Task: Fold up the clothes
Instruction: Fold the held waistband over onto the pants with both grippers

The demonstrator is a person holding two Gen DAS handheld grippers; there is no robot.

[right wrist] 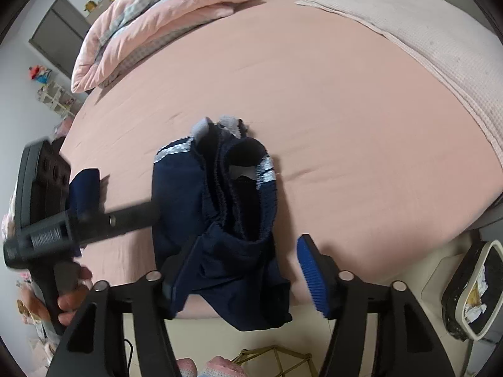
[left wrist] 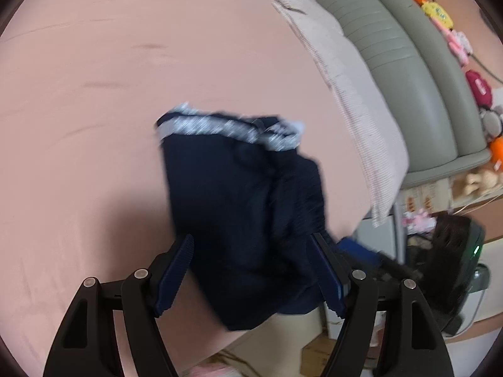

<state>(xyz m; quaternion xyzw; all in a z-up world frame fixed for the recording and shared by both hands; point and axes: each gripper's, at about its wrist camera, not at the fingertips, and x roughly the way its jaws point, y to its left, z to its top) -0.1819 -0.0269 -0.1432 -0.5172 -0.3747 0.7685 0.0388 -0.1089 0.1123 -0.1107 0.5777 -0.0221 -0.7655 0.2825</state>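
Note:
A pair of navy shorts [left wrist: 239,207] with pale grey-white side stripes lies crumpled on the pink bed sheet [left wrist: 125,94], its lower part hanging over the bed's near edge. My left gripper [left wrist: 251,237] stands open just above the shorts, one finger on each side and neither pad pressing. In the right wrist view the shorts [right wrist: 226,220] show their waistband bunched up. My right gripper [right wrist: 246,242] is open wide; the hem lies against its left finger and the blue right pad [right wrist: 311,276] is bare. A hand [right wrist: 70,301] holds the other gripper's handle at the left.
A folded pink quilt [right wrist: 151,15] lies at the far left of the bed and a pale blanket [right wrist: 408,37] along the right. A grey padded headboard [left wrist: 408,62] carries plush toys [left wrist: 440,15]. On the floor stand a lined bin [right wrist: 471,289] and a gold wire frame [right wrist: 273,358].

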